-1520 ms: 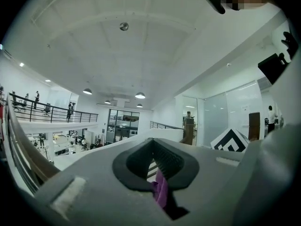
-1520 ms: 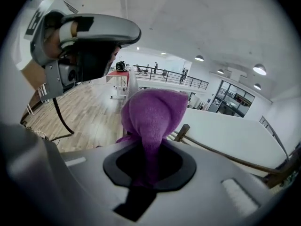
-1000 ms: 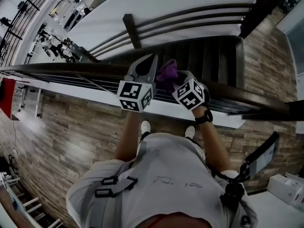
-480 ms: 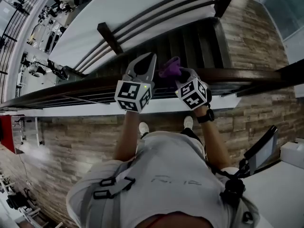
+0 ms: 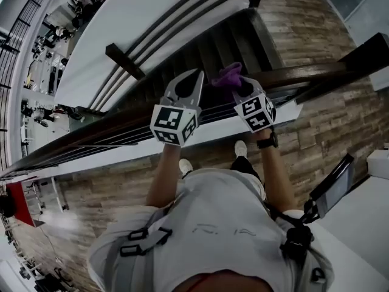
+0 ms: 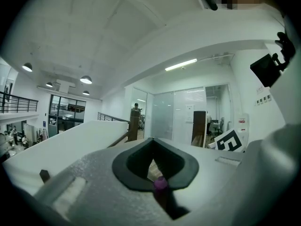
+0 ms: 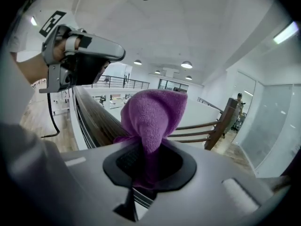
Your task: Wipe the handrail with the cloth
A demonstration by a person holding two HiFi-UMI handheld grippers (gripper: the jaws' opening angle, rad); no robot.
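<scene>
- The handrail is the biggest thing in my head view. It is a dark wooden bar whose long axis runs from about 8 o'clock at the lower left to about 2 o'clock at the upper right. Any wiping stroke has to follow that line. In the right gripper view the same rail runs away toward 10 o'clock, just left of the jaws.
- The left gripper hangs over the rail at about 9 o'clock from the right one, and the two are near each other but apart. Its own view shows the jaws clenched tip to tip with nothing between them, so I judge it idle for this job.
- The right gripper is the nearer tool and the working one. Its jaws are clamped on the cloth, and it tips downward toward the rail.
- The cloth is a purple bunch that pokes out past the right jaw tips at roughly 11 o'clock from that gripper's marker cube, and it lies across the top of the rail. In the right gripper view it stands up at 12 o'clock from the pads, with the rail just at its left edge. I cannot tell whether it presses on the wood or only sits beside it, so I would check that contact before I slide it along the 8-to-2 line.
</scene>
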